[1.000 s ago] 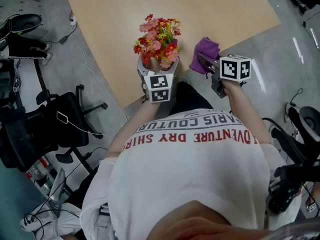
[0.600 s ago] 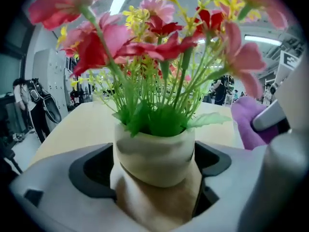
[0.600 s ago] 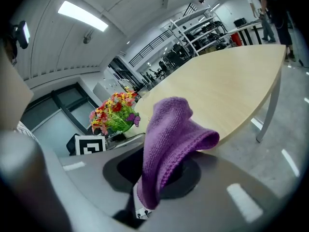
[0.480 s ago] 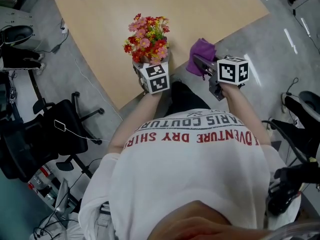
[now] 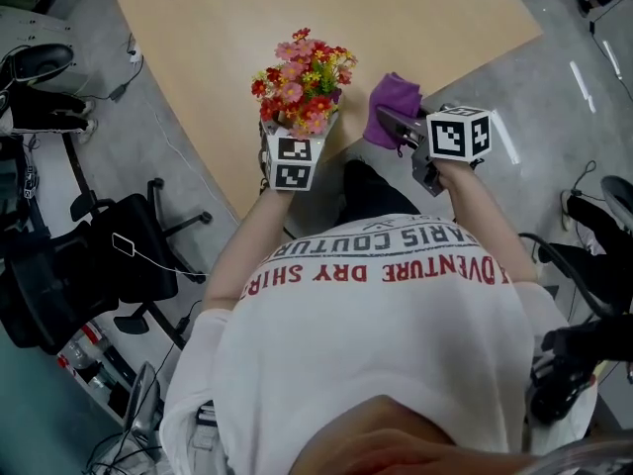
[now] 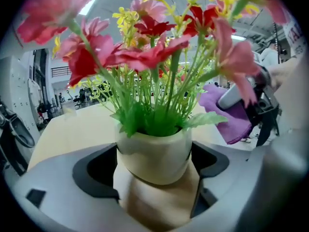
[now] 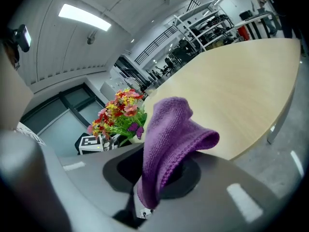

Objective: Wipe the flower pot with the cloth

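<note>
We hold a claw in each hand. Our left claw (image 5: pixel 296 135) has the flower pot (image 6: pixel 154 154) between its two jaws. The jaws have just been closing in, and now they press on both sides of the pot, so the pot is pinched. The pot is pale and round. It is full of red, pink and yellow flowers (image 5: pixel 300 75) with green stems. The pot is at the near edge of the wooden table (image 5: pixel 425 18), right in front of us. We cannot tell if it rests on the table or is lifted a little. Our right claw (image 5: pixel 400 125) is just beside it, on the right. Its jaws are squeezed tight on a purple cloth (image 7: pixel 170 134). The cloth sticks up out of the jaws and flops over at the top. It is near the flowers, with a small gap between them, and it does not touch the pot. The rest of the table top is bare wood. A black chair (image 5: pixel 109 265) stands on the grey floor to our left.
</note>
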{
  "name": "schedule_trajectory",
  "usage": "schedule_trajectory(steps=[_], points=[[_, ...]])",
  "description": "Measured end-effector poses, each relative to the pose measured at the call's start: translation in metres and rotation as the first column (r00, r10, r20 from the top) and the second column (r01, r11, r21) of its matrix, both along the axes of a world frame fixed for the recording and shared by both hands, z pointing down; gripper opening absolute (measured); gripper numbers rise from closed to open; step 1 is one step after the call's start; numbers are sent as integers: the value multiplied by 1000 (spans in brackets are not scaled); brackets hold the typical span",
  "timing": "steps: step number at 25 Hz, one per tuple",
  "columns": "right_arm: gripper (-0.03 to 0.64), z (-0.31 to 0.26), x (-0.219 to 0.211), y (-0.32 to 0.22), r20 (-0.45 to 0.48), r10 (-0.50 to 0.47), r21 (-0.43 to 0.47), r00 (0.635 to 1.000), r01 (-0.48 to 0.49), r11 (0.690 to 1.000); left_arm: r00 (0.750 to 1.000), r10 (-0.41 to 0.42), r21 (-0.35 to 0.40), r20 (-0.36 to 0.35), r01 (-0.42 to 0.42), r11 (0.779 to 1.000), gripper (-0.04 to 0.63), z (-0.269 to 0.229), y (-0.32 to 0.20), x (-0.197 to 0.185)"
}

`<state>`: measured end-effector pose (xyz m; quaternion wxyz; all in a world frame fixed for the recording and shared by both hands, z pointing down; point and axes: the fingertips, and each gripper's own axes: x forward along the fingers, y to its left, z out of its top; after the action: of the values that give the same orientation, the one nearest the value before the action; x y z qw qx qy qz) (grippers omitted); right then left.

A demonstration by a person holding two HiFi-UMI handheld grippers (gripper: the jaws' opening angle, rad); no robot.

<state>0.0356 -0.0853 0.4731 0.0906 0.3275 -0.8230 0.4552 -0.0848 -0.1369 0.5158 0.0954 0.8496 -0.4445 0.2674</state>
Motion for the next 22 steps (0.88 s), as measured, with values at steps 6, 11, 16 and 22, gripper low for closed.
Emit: schedule_trajectory(steps=[6, 11, 16, 22], points=[[41, 1, -28, -12, 50, -96, -6, 994, 96, 995, 986, 162, -32, -37, -164, 986, 483, 8, 0, -5], [41, 1, -46, -32, 89, -157, -21, 984, 159, 987, 964, 263, -32, -40, -265, 964, 483, 10, 0, -8], [41, -1, -58, -52, 107, -188, -32, 976, 192, 981, 959, 277, -17, -56, -278, 960, 483, 6, -1, -9], [41, 13, -67, -59, 92, -228, -60, 969, 234, 970, 959, 278, -21, -64, -279, 960, 483, 10, 0, -9]])
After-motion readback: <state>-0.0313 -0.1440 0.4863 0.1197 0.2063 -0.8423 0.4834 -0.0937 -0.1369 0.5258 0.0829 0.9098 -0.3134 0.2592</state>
